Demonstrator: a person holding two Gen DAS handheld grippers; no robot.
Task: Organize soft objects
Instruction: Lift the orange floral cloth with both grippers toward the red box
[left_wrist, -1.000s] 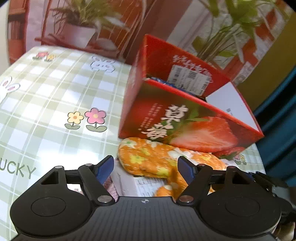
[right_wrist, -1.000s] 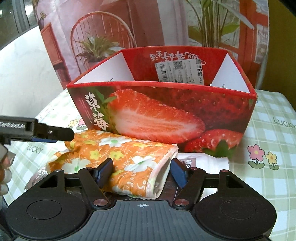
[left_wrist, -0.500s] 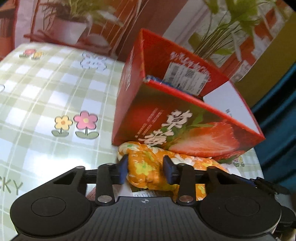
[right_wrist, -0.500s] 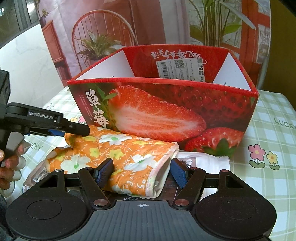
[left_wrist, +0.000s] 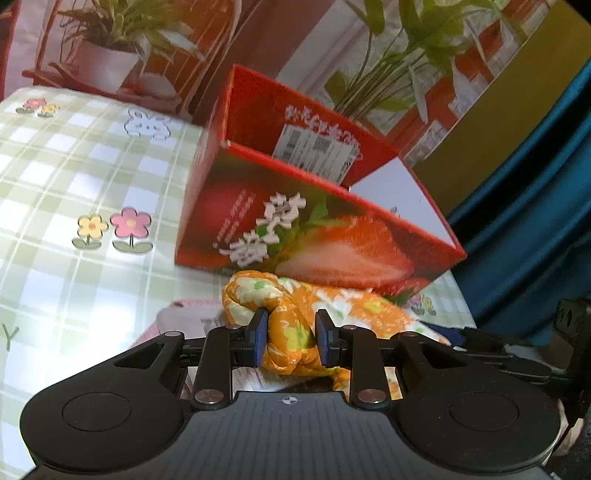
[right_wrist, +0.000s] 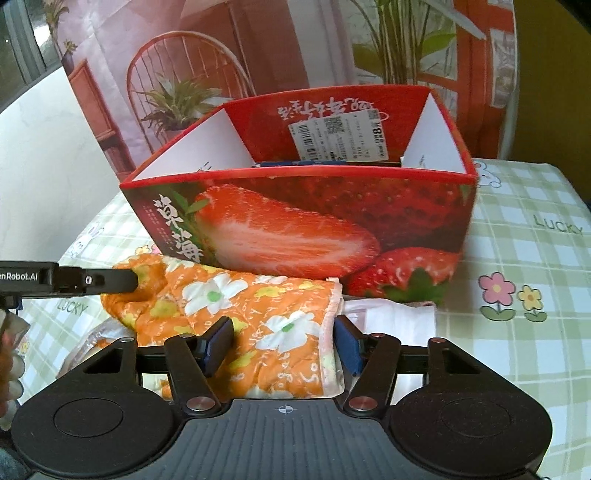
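Our left gripper (left_wrist: 287, 334) has closed on one end of the orange floral cloth (left_wrist: 291, 325) — a second ago its jaws stood wide apart above the fabric, and half a second ago they were only narrowing around it. Now a bunched fold sits pinched between the blue pads (left_wrist: 259, 332), and that end looks lifted a little off the checked tablecloth (left_wrist: 74, 177). Our right gripper (right_wrist: 281, 345) is unchanged: its jaws stand wide, straddling the other end of the cloth without pressing it. The cloth lies just in front of the strawberry box (right_wrist: 295, 229), touching its front wall, partly over a white packet (right_wrist: 391, 317) on the table. Seen from the right, the box rim sits lower in view than before, so we judge the lift has begun. With one end secured, we expect the right side must close too before the cloth can go over the rim into the box.
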